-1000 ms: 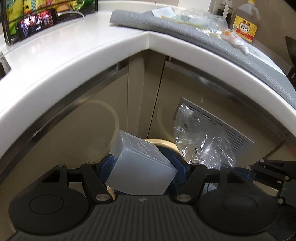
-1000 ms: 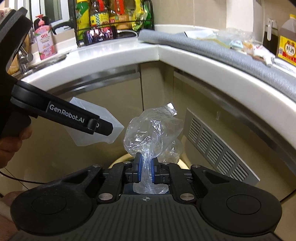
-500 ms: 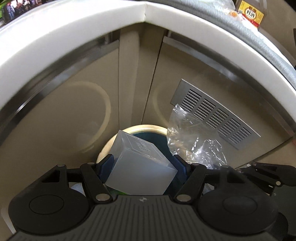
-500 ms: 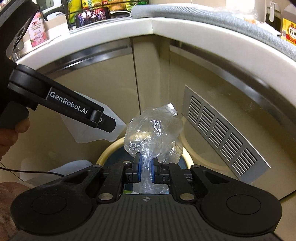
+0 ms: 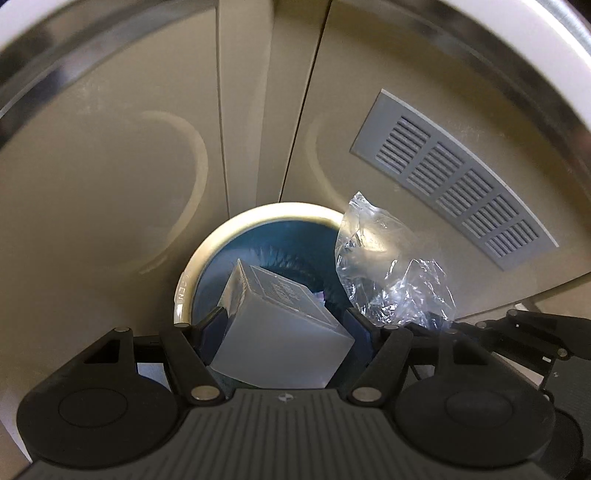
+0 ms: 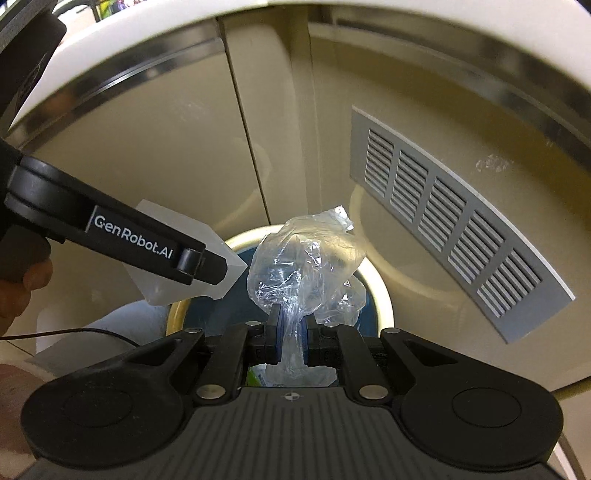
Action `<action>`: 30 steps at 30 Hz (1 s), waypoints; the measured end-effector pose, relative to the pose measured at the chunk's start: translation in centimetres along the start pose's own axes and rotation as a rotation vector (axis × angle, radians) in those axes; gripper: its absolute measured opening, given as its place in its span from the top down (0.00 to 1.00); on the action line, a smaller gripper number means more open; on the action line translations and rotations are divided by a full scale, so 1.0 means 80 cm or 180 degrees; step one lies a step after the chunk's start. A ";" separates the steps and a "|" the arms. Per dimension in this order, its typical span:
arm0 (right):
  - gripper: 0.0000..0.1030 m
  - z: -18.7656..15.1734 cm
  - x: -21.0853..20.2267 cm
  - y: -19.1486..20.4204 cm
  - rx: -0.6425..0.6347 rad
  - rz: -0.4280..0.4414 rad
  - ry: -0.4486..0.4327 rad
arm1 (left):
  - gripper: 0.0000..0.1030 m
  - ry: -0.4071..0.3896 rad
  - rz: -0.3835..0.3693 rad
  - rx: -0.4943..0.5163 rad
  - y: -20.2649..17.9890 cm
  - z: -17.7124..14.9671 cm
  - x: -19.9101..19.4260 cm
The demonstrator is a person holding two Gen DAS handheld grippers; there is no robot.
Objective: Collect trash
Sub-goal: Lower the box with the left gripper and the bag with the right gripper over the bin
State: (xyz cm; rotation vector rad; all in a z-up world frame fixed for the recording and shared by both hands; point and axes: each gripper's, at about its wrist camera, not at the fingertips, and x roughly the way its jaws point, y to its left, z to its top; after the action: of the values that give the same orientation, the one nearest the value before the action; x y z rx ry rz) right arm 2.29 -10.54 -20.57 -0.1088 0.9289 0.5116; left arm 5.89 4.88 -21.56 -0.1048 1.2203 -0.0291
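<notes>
My left gripper is shut on a frosted translucent plastic box and holds it tilted just above a round cream bin with a blue liner. My right gripper is shut on a crumpled clear plastic bag, held over the same bin. The bag also shows in the left wrist view, to the right of the box. The left gripper's arm and the box show at the left of the right wrist view.
The bin stands on the floor in a cabinet corner, under a white countertop edge. Beige cabinet doors rise behind it. A grey vent grille is set in the right door. A thin black cable runs at lower left.
Both grippers have dropped from countertop height toward the bin, each still holding its item. The countertop has slid out of the top of both views and the bin opening now shows fully.
</notes>
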 end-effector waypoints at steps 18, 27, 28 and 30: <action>0.89 0.016 0.065 -0.003 0.0084 -0.0036 0.0374 | 0.28 0.0376 0.0130 0.0033 -0.001 0.003 0.076; 0.89 0.021 0.095 -0.011 0.0120 -0.0082 0.0530 | 0.23 0.0445 0.0259 0.0093 -0.005 0.004 0.085; 0.84 0.021 0.097 -0.010 0.0108 -0.0085 0.0547 | 0.19 0.0445 0.0258 0.0099 -0.005 0.004 0.084; 0.66 0.021 0.095 -0.005 0.0085 -0.0096 0.0566 | 0.07 0.0434 0.0216 0.0103 -0.004 0.004 0.079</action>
State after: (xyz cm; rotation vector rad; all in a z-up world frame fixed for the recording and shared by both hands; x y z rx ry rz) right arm 7.45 -7.49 -25.59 -0.1459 1.1060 0.4666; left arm 8.40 4.06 -27.36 -0.0335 1.3585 0.0031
